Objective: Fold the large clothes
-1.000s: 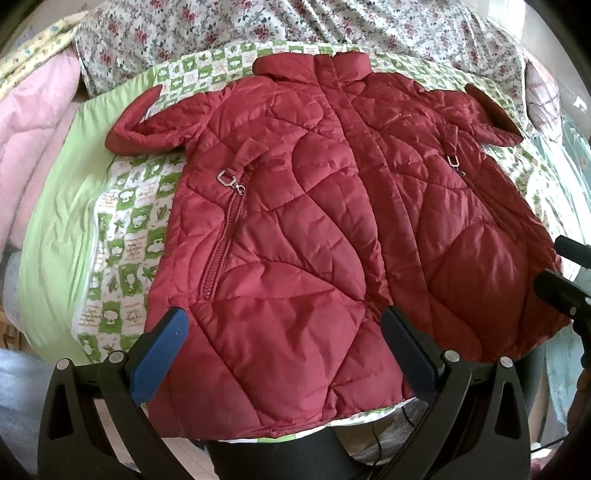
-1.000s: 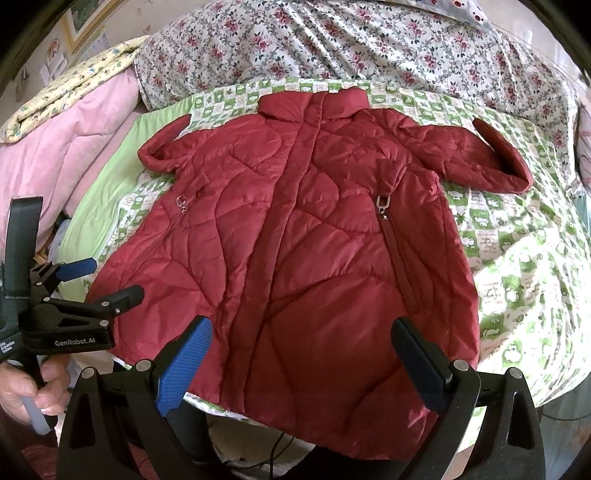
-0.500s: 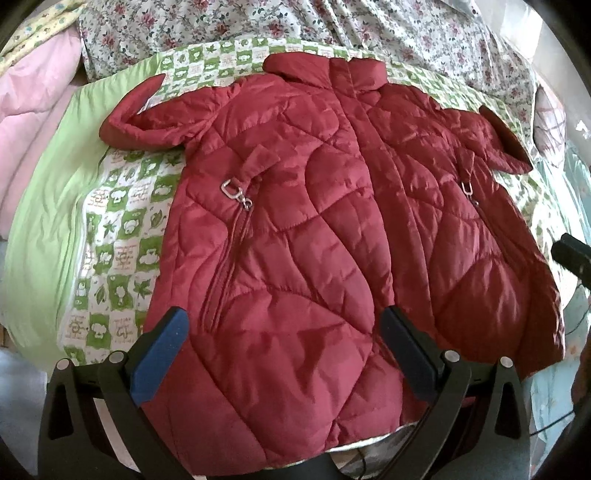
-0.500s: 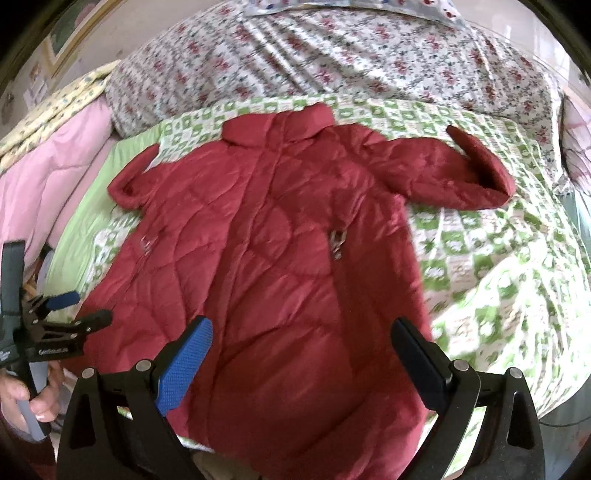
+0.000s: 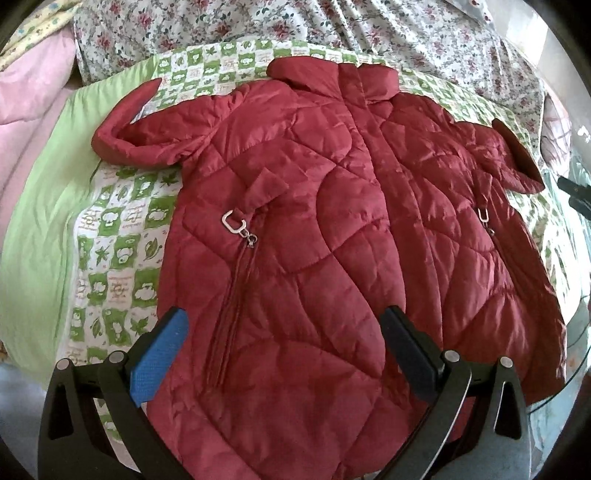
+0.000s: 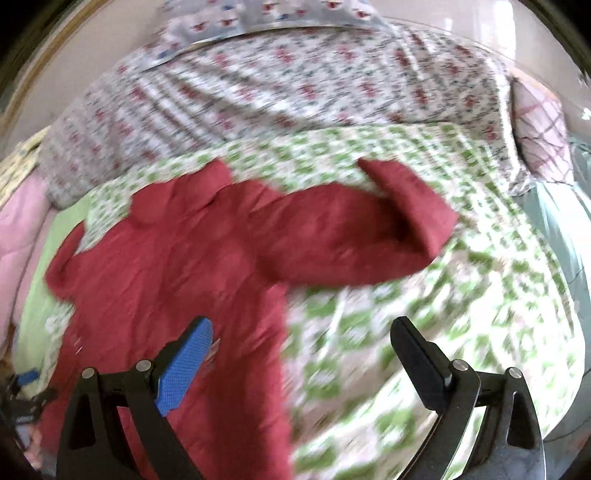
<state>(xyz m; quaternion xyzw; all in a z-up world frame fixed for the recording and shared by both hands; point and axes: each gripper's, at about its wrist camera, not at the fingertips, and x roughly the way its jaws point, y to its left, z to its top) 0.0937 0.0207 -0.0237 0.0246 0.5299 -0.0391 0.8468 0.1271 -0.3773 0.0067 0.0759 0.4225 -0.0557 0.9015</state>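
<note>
A dark red quilted jacket [image 5: 332, 236] lies flat, front up, on a green-and-white checked quilt [image 5: 118, 229], collar at the far end, both sleeves spread sideways with cuffs bent. My left gripper [image 5: 282, 332] is open and empty, hovering over the jacket's lower left front by the pocket zip. In the blurred right wrist view the jacket [image 6: 192, 266] fills the left, its right sleeve [image 6: 369, 236] reaching across the middle. My right gripper [image 6: 301, 343] is open and empty above the jacket's right edge and the quilt [image 6: 461, 314].
A floral sheet [image 5: 332, 29] covers the far end of the bed. Pink bedding [image 5: 29, 96] is piled at the left. A light green blanket [image 5: 37, 229] lies under the quilt's left side. A pink checked pillow [image 6: 539, 125] lies at the far right.
Both grippers have moved forward over the bed. The right one swung right and toward the right sleeve, blurring its view. The left one came closer over the jacket's left front. Both stayed open.
</note>
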